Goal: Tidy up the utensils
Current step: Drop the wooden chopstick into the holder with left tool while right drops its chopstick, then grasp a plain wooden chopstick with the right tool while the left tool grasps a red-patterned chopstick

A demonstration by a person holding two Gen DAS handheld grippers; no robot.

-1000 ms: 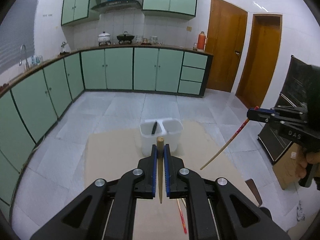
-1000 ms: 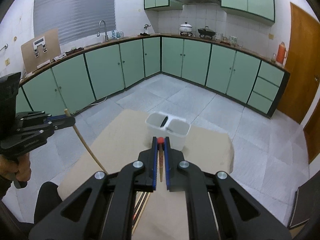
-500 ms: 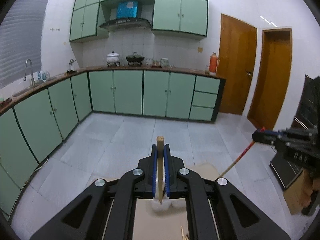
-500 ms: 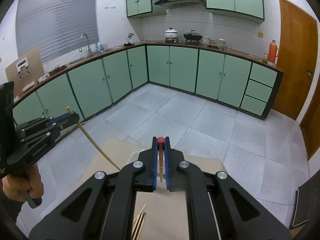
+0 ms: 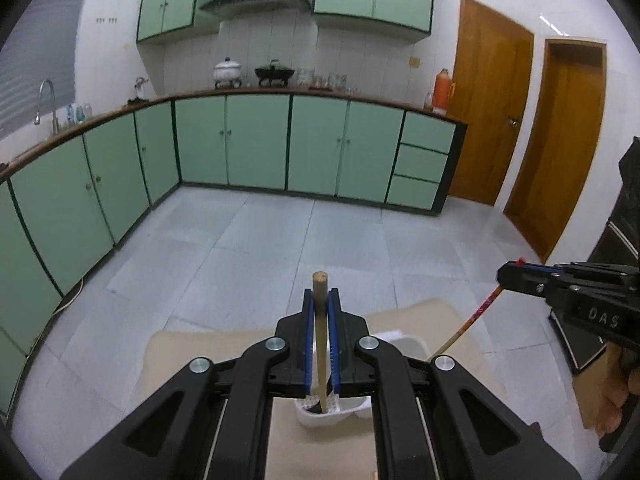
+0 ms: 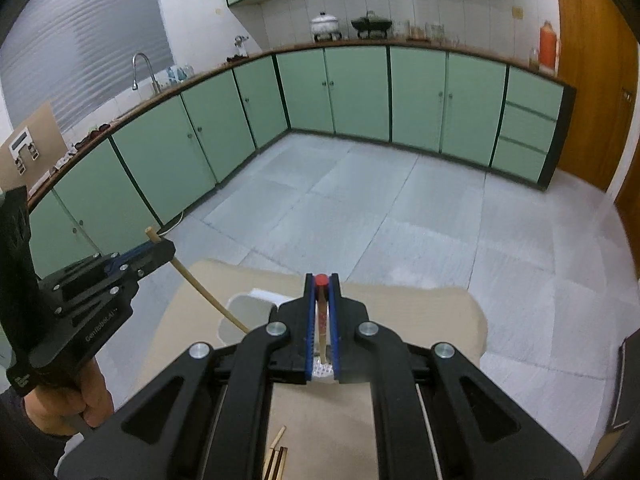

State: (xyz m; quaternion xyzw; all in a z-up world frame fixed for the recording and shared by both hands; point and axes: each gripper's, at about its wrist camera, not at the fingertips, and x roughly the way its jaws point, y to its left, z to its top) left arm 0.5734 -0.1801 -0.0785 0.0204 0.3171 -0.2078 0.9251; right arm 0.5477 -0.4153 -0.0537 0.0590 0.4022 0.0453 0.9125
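My left gripper (image 5: 321, 300) is shut on a plain wooden chopstick (image 5: 320, 344). The stick points down into the white two-cell utensil holder (image 5: 332, 414) just below the jaws. My right gripper (image 6: 321, 286) is shut on a red-topped chopstick (image 6: 321, 320) that points down toward the same holder (image 6: 240, 316). In the right wrist view the left gripper (image 6: 154, 246) stands at the left with its chopstick (image 6: 208, 300) slanting into the left cell. In the left wrist view the right gripper (image 5: 510, 278) stands at the right with its chopstick (image 5: 468, 322) slanting down to the holder.
The holder stands on a tan cardboard sheet (image 6: 420, 308) over the grey tiled floor. Several loose chopsticks (image 6: 276, 460) lie on the sheet near my right gripper. Green cabinets (image 5: 256, 144) line the far walls. A dark appliance (image 5: 624, 240) stands at the right.
Both grippers have moved in over the holder. The holder, earlier ahead of the jaws, now sits under them, and both chopstick tips have come down to it.
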